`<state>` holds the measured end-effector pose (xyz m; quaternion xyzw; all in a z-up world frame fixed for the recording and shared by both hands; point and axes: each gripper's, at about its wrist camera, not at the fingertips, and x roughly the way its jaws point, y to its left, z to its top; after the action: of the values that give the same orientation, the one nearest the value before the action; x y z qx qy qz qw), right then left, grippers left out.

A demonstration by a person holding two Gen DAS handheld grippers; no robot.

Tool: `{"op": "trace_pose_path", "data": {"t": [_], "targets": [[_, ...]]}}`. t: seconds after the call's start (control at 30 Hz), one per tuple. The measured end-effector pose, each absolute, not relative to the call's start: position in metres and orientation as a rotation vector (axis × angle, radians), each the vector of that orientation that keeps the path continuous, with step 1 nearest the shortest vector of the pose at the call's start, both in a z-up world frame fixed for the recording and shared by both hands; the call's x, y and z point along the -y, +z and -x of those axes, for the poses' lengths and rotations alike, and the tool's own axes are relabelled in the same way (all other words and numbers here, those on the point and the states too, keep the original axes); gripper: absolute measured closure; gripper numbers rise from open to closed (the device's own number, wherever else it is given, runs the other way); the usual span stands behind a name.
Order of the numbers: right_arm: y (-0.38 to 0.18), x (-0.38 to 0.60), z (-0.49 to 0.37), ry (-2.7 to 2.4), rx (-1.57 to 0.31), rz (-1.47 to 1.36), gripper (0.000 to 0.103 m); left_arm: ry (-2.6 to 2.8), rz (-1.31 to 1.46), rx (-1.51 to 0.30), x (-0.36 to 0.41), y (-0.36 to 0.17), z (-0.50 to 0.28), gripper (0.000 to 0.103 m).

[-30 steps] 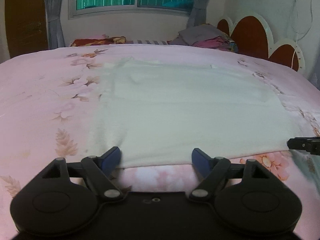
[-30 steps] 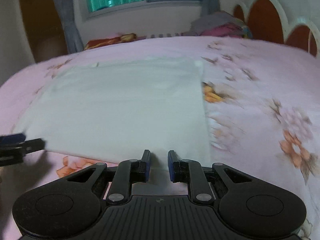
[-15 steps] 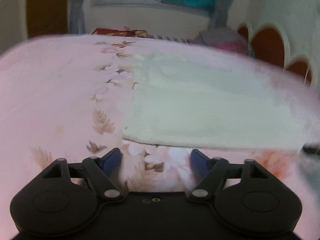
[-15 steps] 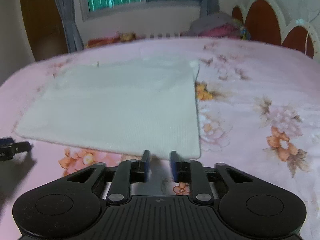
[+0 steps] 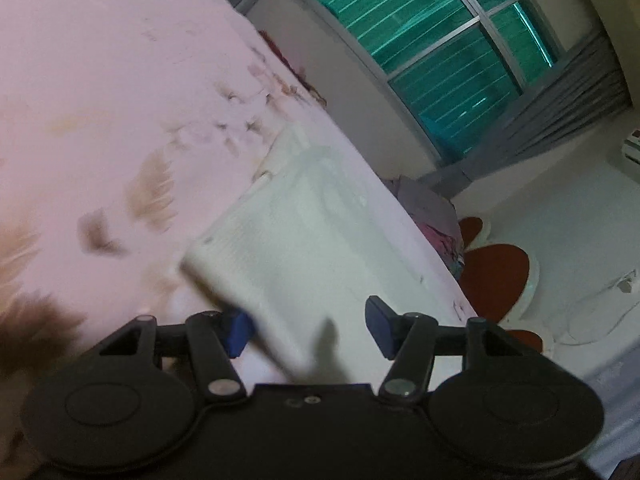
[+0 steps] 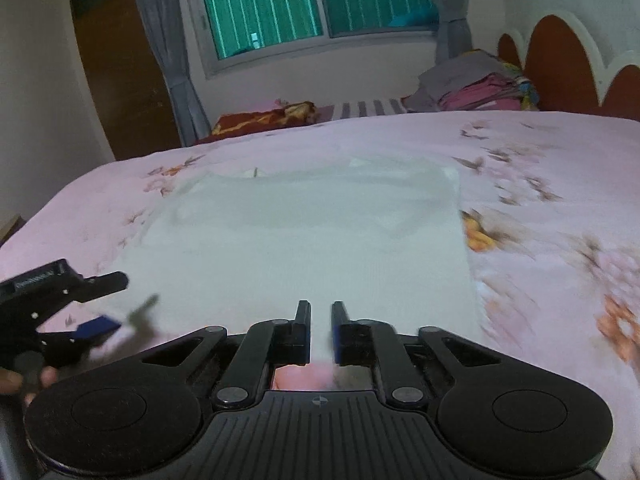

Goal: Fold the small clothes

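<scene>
A white cloth lies flat on the pink floral bedspread. My right gripper is shut on the cloth's near edge, towards its right corner, and a strip of fabric runs up between the narrow black fingers. In the left wrist view the picture is rolled sideways. There my left gripper straddles the cloth's near left corner, its jaws closing, and the blue pads do not press on the fabric. The right wrist view shows the left gripper at the far left, one finger above that corner and one below.
A pile of folded clothes sits at the bed's far right beside the red scalloped headboard. A red patterned pillow lies along the far edge under the window. A brown door stands at the back left.
My left gripper rolled onto its side, came in over the cloth's near left corner, and its jaws narrowed. My right gripper shut on the near edge and rose slightly.
</scene>
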<state>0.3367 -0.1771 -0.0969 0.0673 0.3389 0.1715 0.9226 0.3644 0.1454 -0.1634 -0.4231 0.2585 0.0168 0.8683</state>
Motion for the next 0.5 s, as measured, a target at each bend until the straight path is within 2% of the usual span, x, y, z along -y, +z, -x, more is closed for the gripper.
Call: {"op": "trace_pose_path", "data": {"t": [0.07,0.2,0.3,0.5], "targets": [[-0.096,0.164,-0.36,0.368,-0.697,-0.136,0.102,0.045,0.907,-0.514,-0.148,-0.166,-0.379,0.049],[-0.1,0.135,-0.41,0.397,-0.708,-0.132,0.103,0.07,0.958,-0.497,-0.158,-0.174,-0.398,0.072],[-0.105,0.117,-0.435,0.397,-0.711,-0.13,0.103,0.086,0.996,-0.492,-0.165,-0.178,-0.404,0.081],[-0.124,0.104,-0.458,0.385,-0.764,-0.134,0.103,0.101,0.988,-0.487,-0.168,-0.177,-0.41,0.081]]}}
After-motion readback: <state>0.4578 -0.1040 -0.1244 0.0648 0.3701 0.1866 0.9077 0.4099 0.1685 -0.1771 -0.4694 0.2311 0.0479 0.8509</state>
